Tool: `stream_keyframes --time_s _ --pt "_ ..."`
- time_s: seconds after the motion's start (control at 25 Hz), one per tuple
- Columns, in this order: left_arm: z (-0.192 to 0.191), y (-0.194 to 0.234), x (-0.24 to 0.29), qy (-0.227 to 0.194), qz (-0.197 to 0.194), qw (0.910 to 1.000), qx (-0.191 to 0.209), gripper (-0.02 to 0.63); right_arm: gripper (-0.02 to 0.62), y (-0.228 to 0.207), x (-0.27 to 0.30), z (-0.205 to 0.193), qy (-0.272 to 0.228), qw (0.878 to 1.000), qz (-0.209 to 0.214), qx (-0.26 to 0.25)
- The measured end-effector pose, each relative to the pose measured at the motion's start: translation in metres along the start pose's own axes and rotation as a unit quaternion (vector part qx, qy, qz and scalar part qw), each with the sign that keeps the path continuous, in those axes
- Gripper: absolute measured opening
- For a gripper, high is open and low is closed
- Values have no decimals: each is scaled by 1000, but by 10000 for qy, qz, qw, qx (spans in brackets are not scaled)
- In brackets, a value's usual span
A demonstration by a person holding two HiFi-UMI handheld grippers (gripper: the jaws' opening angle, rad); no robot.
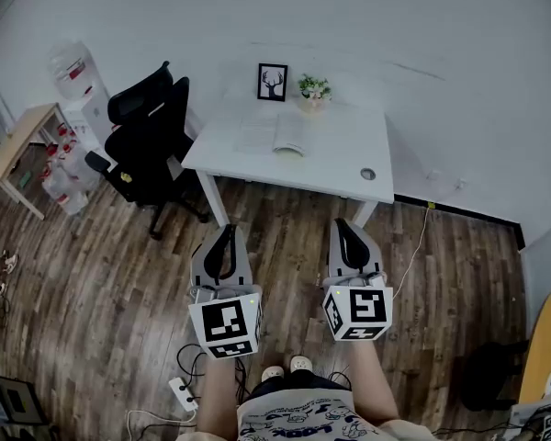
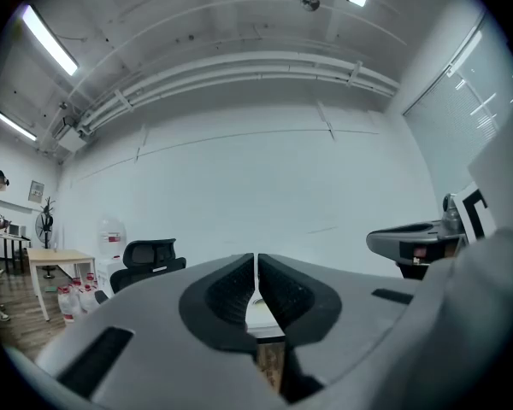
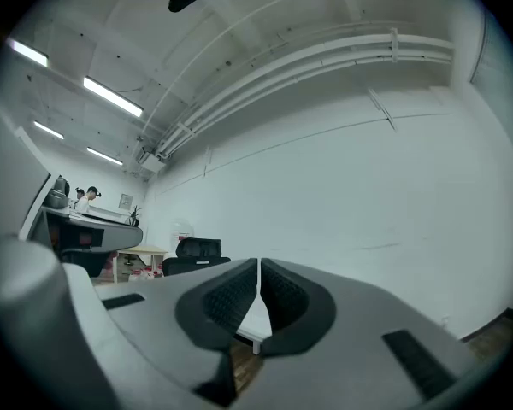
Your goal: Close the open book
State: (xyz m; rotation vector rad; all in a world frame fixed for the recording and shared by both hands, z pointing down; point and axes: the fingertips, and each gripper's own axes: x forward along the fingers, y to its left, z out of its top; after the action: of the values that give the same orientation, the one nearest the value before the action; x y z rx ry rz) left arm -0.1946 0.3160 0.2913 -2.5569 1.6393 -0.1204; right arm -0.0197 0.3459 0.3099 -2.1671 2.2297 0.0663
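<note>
Looks steeply down from head height onto a wooden floor (image 1: 101, 265). Holds the left gripper (image 1: 228, 230) and the right gripper (image 1: 342, 223) side by side low in the head view, both level and pointing toward a white counter (image 1: 349, 154) well ahead. Shows both sets of jaws clenched, pads together tip to tip, grasping nothing in either gripper view. Places the open book (image 1: 274, 139) on the counter, left of its middle, pages spread flat, well apart from both grippers and untouched. Sets a framed deer picture (image 1: 273, 82) just behind the book against the wall (image 1: 441, 26), with a small potted plant (image 1: 313, 88) beside it to the right. Marks a round cable hole (image 1: 367, 174) near the counter's front right corner. Puts a black office chair (image 1: 147, 136) at the counter's left end, with a water dispenser (image 1: 73, 76) and a small wooden table (image 1: 18, 145) farther left. Leaves a white power strip (image 1: 184, 393) and cables (image 1: 193, 361) on the floor near the person's feet (image 1: 285, 370).
</note>
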Motion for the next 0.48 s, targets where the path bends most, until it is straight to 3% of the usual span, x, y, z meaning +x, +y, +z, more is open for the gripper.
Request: stream_keyframes --time_s 0.48 --pt "-1 -13 45 -46 48 10000 -63 34 31 -32 36 -8 25 10000 40 42"
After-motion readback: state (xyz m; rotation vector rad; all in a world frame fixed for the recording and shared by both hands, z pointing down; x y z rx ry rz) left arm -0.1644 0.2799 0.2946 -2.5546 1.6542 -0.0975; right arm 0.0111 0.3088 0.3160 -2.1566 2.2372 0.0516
